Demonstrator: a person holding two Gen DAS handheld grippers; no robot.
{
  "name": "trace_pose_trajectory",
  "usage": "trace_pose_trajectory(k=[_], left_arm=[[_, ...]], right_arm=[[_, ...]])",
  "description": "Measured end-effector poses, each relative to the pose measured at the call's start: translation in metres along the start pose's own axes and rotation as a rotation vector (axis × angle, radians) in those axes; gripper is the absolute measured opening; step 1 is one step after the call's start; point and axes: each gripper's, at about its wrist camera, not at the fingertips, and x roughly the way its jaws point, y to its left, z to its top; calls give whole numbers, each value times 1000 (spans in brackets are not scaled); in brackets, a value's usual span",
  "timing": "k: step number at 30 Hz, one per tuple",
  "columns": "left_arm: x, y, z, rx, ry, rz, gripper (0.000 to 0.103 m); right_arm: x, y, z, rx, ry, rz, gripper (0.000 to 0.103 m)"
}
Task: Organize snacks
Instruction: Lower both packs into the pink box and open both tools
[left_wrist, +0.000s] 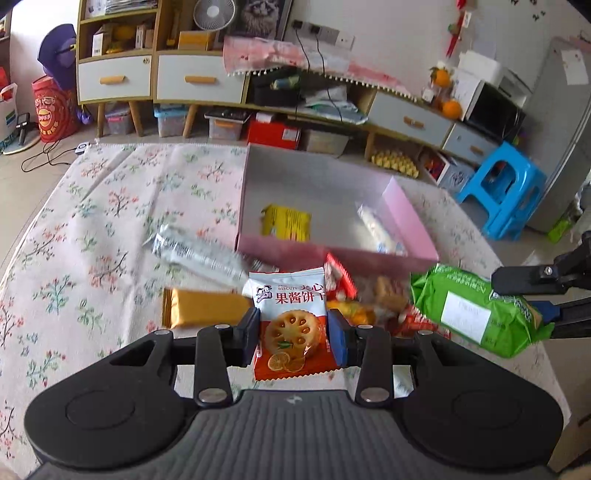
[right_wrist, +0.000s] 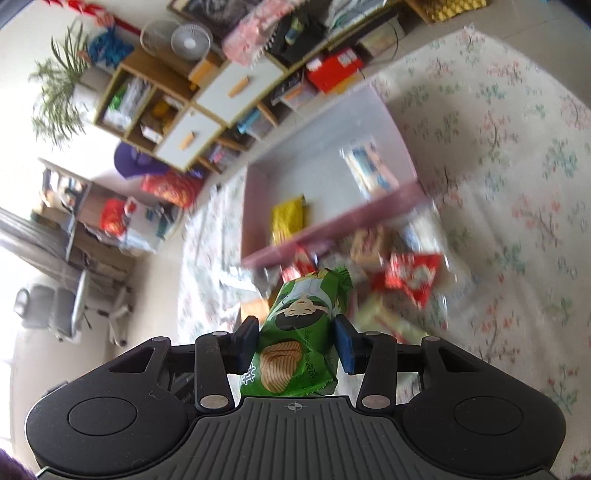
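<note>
Since both packets are puffed foil pouches, you should treat them as light, slick and crushable, with brittle biscuits inside. Your left tongs (left_wrist: 293, 334) are closed on the white-and-red biscuit packet (left_wrist: 290, 317), pads pressing its 2 long sides near the lower half, and it hangs clear of the worktop (left_wrist: 92, 221). Your right tongs (right_wrist: 295, 345) are closed on the green crisp packet (right_wrist: 301, 339) across its middle; in the left view that packet juts out sideways to the right of the snack pile, lifted off the floral cloth. Squeeze no harder than you are: the air cushion gives, and the wafers would crack. Gripping across the flat belly, as now, is sound; the crimped end seams would be the firmer hold if a pouch starts sliding.

Ahead sits the pink box (left_wrist: 406, 206), open-topped, near the middle of the worktop. I count 2 snacks inside it: 1 yellow packet (left_wrist: 286, 221) near the front wall and 1 pale wrapped one (left_wrist: 376, 227) towards the right wall. Outside, just in front of the box, lie 1 long silver packet (left_wrist: 199, 254), 1 gold bar (left_wrist: 203, 308) and a jumble of red and orange wrappers (left_wrist: 369, 295). That heap is too blurred and overlapped to count exactly, though it looks like at least 3. So 2 are in hand, 2 are boxed, and the rest wait.
</note>
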Motion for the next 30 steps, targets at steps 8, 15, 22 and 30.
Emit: trace_pose_trajectory(k=[8,15,22,30], left_arm=[[16,-2,21,-14,-19,19,36],[47,-2,49,-15,-14,-7,36],[88,-7,69,-32,21,-84,36],[124,-21,70,31,86,-115,36]], right_arm=[[17,-3,35,0,-104,-18,43],[63,-18,74,20,-114,-39,43],[100,-36,92,85,-123,17,43],[129,-40,111,40,-162,12,43]])
